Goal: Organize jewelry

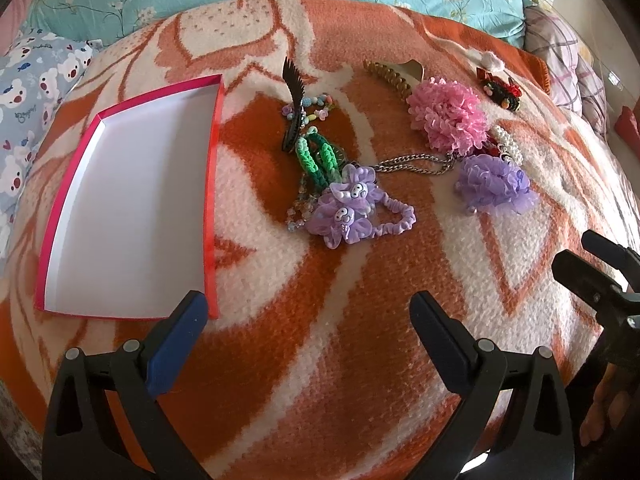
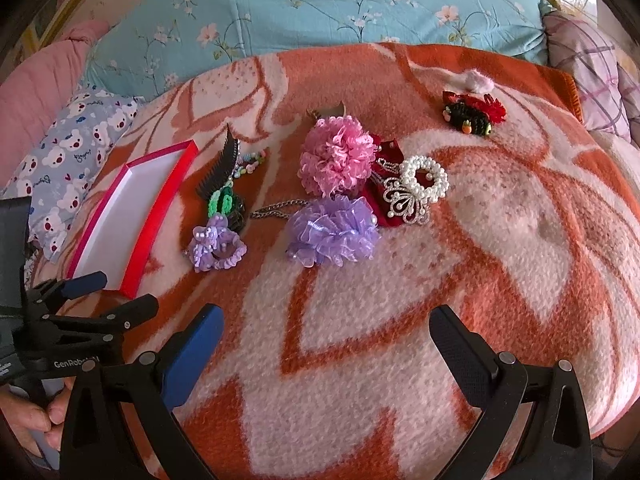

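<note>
A red box [image 1: 212,184] with a white inside lies on the orange blanket at the left; it also shows in the right wrist view [image 2: 160,208]. Jewelry lies beyond both grippers: a purple flower hair tie [image 1: 352,208] [image 2: 216,244], a green woven band [image 1: 316,156], a black comb [image 1: 294,112], a metal chain [image 1: 416,164], a pink pompom [image 1: 448,114] [image 2: 338,156], a purple pompom [image 1: 494,182] [image 2: 332,230], a pearl ring with a silver clip [image 2: 416,188], a red and black clip [image 2: 474,114]. My left gripper [image 1: 308,314] is open and empty. My right gripper [image 2: 326,330] is open and empty.
A blue floral quilt [image 2: 340,4] lies behind the blanket. A bear-print pillow [image 1: 28,92] sits at the left, a plaid cushion [image 2: 588,64] at the right. The other gripper shows at the edge of each wrist view.
</note>
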`<state>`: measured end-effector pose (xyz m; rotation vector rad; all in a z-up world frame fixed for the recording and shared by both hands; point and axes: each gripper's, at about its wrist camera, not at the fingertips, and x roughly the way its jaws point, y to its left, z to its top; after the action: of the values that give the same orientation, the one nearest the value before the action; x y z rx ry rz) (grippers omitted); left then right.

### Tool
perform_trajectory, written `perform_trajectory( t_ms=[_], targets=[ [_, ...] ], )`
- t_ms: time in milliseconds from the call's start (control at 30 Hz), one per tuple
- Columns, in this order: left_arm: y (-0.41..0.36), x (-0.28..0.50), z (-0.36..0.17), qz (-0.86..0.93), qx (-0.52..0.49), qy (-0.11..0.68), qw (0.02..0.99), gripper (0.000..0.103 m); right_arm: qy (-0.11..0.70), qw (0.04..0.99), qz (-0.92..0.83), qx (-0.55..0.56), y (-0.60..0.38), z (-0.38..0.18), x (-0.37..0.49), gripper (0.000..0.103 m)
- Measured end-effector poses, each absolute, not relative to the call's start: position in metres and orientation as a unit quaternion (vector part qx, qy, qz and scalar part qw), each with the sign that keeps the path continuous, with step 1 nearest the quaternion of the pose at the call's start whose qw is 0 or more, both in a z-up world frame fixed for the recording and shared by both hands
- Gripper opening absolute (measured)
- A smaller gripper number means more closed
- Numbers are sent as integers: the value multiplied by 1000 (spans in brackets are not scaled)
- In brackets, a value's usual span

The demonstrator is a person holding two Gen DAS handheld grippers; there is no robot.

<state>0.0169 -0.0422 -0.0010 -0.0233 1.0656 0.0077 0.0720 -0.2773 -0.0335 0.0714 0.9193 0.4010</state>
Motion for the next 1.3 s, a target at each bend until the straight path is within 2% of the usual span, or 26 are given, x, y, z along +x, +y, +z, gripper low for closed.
perform_trajectory(
  t_ms=[667, 967, 1067, 1167, 1300],
  targets=[
    [-40, 40, -15, -12, -17, 514, 857, 102, 426, 882, 192, 65, -285, -33, 83, 101],
    [-38, 58, -22, -34, -31, 509, 859, 102, 419, 884, 196, 75, -281, -32, 97, 93],
    [-40, 67, -24, -46, -40, 509, 858, 94, 420, 883, 195, 75, -279, -35, 103, 90],
    [-42, 76, -28, -58, -45, 510, 857, 91, 422, 882, 196, 70, -276, -37, 110, 87],
    [-41, 89, -40, -70, -62, 523, 847, 80, 428, 880, 194, 67, -272, -44, 119, 84]
  ],
)
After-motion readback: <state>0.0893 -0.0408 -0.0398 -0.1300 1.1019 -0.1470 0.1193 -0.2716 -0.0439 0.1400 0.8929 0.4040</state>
